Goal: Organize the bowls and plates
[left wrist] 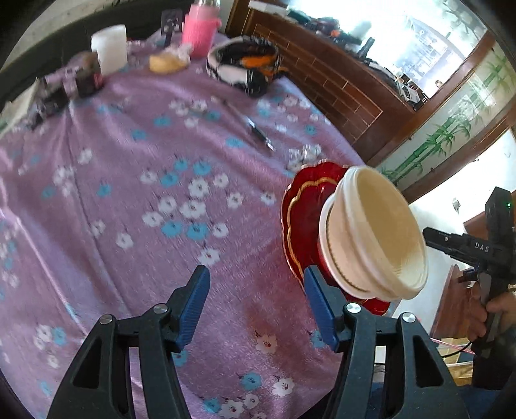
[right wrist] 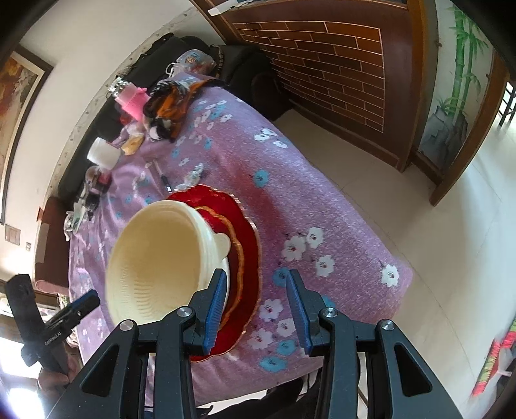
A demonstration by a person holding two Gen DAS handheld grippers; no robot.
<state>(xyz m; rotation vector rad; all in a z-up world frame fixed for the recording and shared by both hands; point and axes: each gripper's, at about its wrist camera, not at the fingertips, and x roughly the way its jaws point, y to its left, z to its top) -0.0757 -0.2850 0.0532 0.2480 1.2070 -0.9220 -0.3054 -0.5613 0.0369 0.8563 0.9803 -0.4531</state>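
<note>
Left wrist view
- Left gripper [left wrist: 254, 303]: blue pads spread apart, nothing between them, only the cloth below.
- Tablecloth [left wrist: 135, 199]: purple with white and blue flowers, covering the table.
- Red plates [left wrist: 300, 209]: stacked near the table's edge on the right side of the picture, gold scalloped line on the rim; the right pad of the left gripper stands just in front of their edge, and contact cannot be told.
- Cream bowls [left wrist: 374, 232]: nested, resting on the red plates.
- Right gripper [left wrist: 432, 235]: seen from the side at the far right, held by a hand [left wrist: 496, 309]; its opening cannot be told here.
- Far end of table: a pink bottle [left wrist: 200, 29], a white cup [left wrist: 109, 48], a black-and-white basket [left wrist: 245, 64], and a pen [left wrist: 258, 132] in the middle.

Right wrist view
- Right gripper [right wrist: 254, 306]: jaws parted; its left pad is in front of the bowl and plate rims, touching or not cannot be told; the right pad is over bare cloth.
- Cream bowls [right wrist: 161, 267]: open side facing the camera, on the red plates [right wrist: 248, 245].
- Left gripper [right wrist: 87, 299]: at the lower left, beside the bowls.
- Floor [right wrist: 435, 241]: pale tiles past the table.
</note>
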